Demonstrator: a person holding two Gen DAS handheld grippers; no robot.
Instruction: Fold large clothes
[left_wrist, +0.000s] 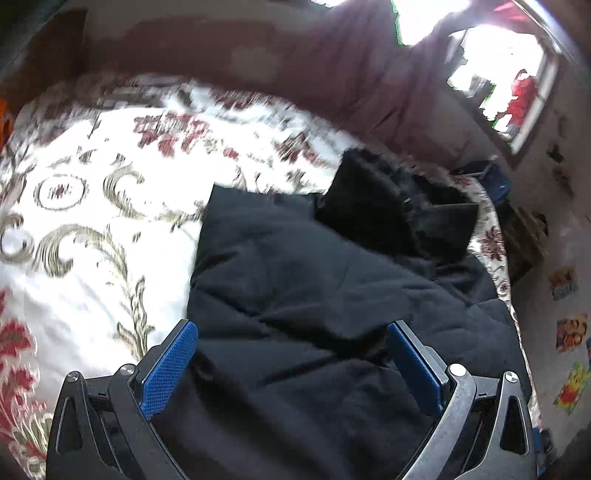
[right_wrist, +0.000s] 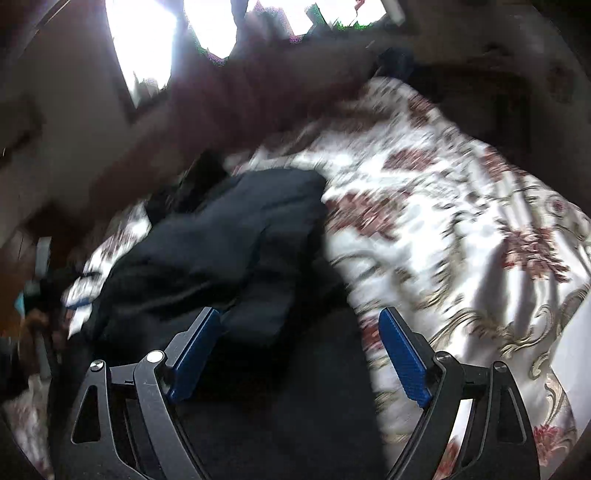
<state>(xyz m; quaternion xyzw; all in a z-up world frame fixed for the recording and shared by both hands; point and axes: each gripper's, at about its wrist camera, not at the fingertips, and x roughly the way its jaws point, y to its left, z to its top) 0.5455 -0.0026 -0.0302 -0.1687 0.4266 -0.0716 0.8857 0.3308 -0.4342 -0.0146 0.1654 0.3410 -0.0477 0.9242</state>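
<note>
Only the left view shows wall stickers (left_wrist: 570, 332); both tools (left_wrist: 291, 328) (right_wrist: 299, 321) gape above the jacket (left_wrist: 314, 280).

Support: a bed (left_wrist: 85, 229) covered by a white spread with dark red flowers and grey-gold scrolls.
Far edge: a dark maroon headboard or cushion (left_wrist: 236, 59) runs along it; blur makes it hard to say which.
Lying on it: a black padded garment (left_wrist: 295, 280), folded into a thick bundle, directly on the spread.
Garment's place: towards one side edge of the bed, reaching to the near edge.
Garment's far end: a darker, fuzzy part (left_wrist: 373, 195), perhaps a fur-trimmed hood.
Other side: bare patterned spread (right_wrist: 461, 229), wrinkled, stretching to the opposite edge.
</note>
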